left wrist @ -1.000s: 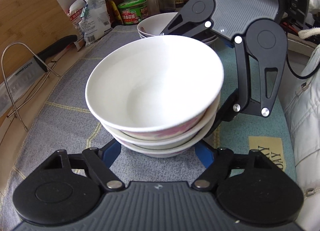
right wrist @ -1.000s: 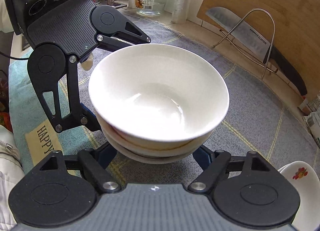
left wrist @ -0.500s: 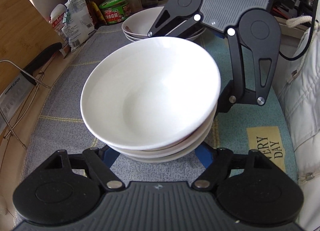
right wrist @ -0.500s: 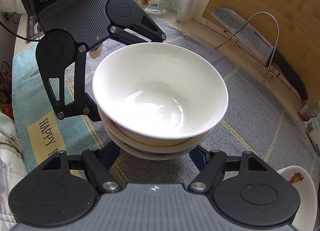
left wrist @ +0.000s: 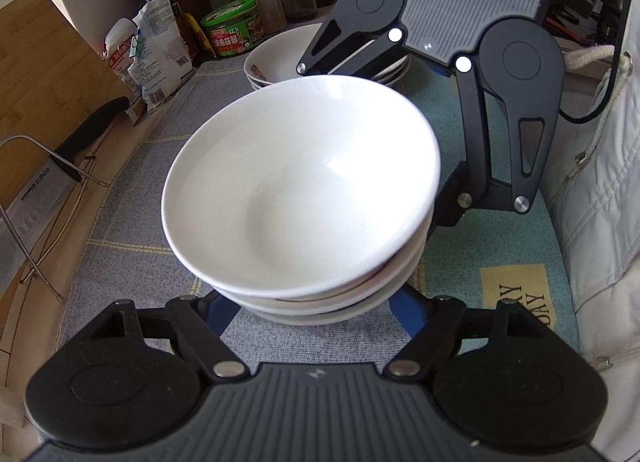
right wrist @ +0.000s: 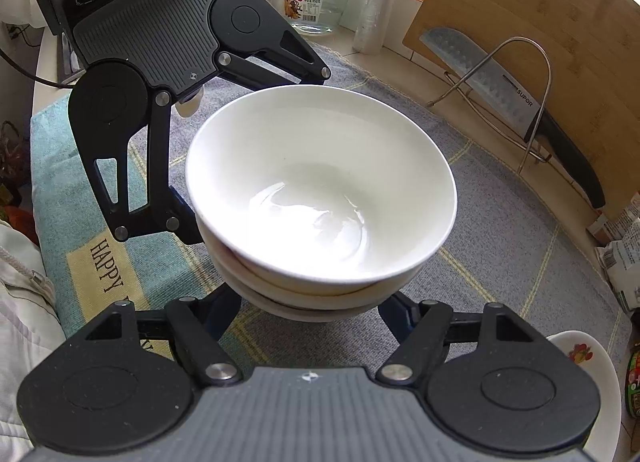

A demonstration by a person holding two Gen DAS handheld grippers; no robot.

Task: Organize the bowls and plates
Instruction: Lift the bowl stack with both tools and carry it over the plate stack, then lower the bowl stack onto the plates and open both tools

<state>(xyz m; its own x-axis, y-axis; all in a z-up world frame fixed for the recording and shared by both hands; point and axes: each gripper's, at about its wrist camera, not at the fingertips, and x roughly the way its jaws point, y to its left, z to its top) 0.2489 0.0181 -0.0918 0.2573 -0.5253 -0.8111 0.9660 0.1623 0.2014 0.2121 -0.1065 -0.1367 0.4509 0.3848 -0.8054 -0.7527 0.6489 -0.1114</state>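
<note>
Currently, item: stack of bowls [left wrist: 304,213], white, three nested, centre of both wrist views, resting or just lifting off the grey mat [left wrist: 120,262] — contact hidden.

Left gripper [left wrist: 316,306]: blue fingers tucked under the lowest bowl at bottom centre, closed against its base.

Right gripper [right wrist: 312,302]: the same from the opposite side, jaws just drawn in around the base; whether its pads already press, I cannot tell.

Second pile: plates [left wrist: 280,57] at upper centre of the left view, probably the destination.

Handling, as a judgement: keep both hands level and moving together. The top bowl sits slightly askew, so any tilt may slide it. Steer well away from the knife [right wrist: 516,97] in its wire rack.
</note>
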